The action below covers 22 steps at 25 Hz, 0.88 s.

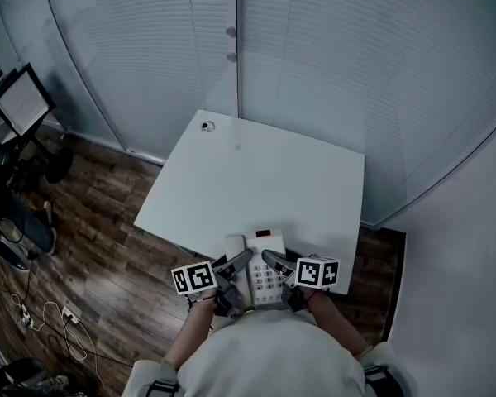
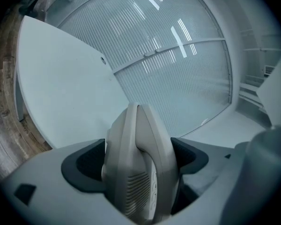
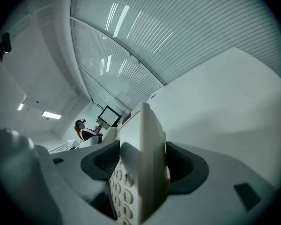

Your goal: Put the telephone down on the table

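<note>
"Telephone (image 1: 260,267) first. Where is it?"

"Between my two claws, at the near edge of the white table (image 1: 256,172), keypad up, just in front of my body. From the head view I can't tell whether its base touches the tabletop or hangs just above it."

"And your left gripper (image 1: 240,262)?"

"Pinching the telephone's left side, where the handset lies. In the left gripper view the grey casing (image 2: 138,168) fills the gap between the dark pads, which press it on both sides."

"The right gripper (image 1: 273,260)?"

"Clamped on the opposite side. The right gripper view shows the number keys edge-on (image 3: 140,172), with the pads tight against the body there too."

"Anything else around?"

"A small round mark (image 1: 207,126) on the table's far left corner, a ribbed glass wall (image 1: 331,64) behind, wooden floor (image 1: 107,246) to my left, and a monitor (image 1: 21,102) standing well apart at the far left."
</note>
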Each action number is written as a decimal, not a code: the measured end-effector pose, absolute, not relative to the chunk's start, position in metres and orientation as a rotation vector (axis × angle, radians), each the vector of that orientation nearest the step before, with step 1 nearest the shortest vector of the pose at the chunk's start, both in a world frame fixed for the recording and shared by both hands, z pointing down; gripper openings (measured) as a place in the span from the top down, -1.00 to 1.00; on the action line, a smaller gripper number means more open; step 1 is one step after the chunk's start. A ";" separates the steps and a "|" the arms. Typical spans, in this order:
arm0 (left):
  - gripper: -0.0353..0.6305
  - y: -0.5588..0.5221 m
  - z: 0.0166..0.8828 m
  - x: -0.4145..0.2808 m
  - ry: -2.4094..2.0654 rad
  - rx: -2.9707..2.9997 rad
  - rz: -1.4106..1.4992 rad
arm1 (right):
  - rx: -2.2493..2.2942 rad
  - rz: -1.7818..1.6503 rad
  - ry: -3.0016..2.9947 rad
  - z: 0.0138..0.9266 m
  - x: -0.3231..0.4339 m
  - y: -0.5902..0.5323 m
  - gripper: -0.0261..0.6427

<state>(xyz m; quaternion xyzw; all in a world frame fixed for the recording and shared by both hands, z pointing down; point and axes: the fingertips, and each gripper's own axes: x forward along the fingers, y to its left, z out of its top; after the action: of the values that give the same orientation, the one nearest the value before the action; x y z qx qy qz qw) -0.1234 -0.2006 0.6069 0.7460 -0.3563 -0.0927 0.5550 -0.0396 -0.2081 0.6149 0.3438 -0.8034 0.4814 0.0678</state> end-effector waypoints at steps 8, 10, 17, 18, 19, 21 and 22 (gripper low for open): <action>-0.35 -0.254 0.613 -0.118 -0.819 1.766 -0.210 | 1.057 1.454 -2.405 0.621 -0.034 -0.259 -0.01; -0.35 -0.268 0.614 -0.115 -0.811 1.765 -0.202 | 1.069 1.457 -2.399 0.622 -0.031 -0.272 -0.01; -0.35 -0.308 0.622 -0.108 -0.789 1.755 -0.180 | 1.098 1.486 -2.372 0.630 -0.024 -0.310 -0.01; -0.35 -0.313 0.624 -0.108 -0.786 1.754 -0.176 | 1.101 1.489 -2.369 0.631 -0.024 -0.315 -0.01; -0.35 -0.318 0.626 -0.107 -0.784 1.754 -0.172 | 1.105 1.492 -2.368 0.633 -0.023 -0.320 -0.01; -0.35 -0.328 0.628 -0.106 -0.779 1.756 -0.163 | 1.114 1.499 -2.364 0.636 -0.022 -0.329 -0.01; -0.35 -0.333 0.629 -0.105 -0.776 1.756 -0.158 | 1.119 1.503 -2.362 0.637 -0.021 -0.333 -0.01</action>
<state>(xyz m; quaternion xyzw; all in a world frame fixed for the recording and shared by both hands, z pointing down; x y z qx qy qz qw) -0.1048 -0.3328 0.6294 0.7484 -0.3308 -0.0674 0.5709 -0.0209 -0.3334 0.6372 0.3705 -0.7817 0.4977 0.0633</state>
